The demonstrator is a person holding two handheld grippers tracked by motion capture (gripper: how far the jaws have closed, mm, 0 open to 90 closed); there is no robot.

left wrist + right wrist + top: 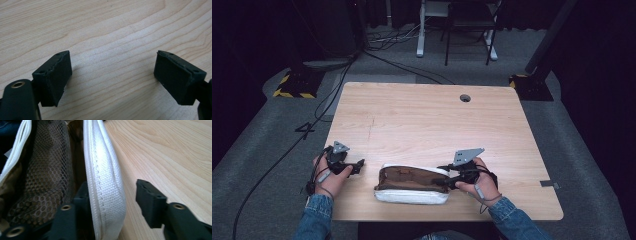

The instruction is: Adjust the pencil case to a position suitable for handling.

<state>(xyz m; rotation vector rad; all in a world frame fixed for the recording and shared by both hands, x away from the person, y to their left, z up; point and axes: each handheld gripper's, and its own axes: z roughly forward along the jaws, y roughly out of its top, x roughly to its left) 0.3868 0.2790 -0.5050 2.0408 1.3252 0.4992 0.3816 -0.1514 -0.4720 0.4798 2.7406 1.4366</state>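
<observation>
1. On the near half of the wooden bench (437,120), seen from the high view, a white pouch (412,185) with a brown mesh lining is lying open near the front edge, at about 6 o'clock from the bench's middle. The right tool (451,176) is sitting at the pouch's 3 o'clock end, while the left tool (360,165) is resting on the bench at the pouch's 9 o'clock, just apart from it.
2. In the left gripper view, the left tool (112,75) is standing wide apart over bare bench (105,30), with nothing between its jaws.
3. In the right gripper view, the right tool (115,202) is straddling the pouch's white rim (105,185): one jaw is sitting inside by the mesh (45,170), the other is standing clear of the rim on the bench side, so the jaws are apart and not pinching.
</observation>
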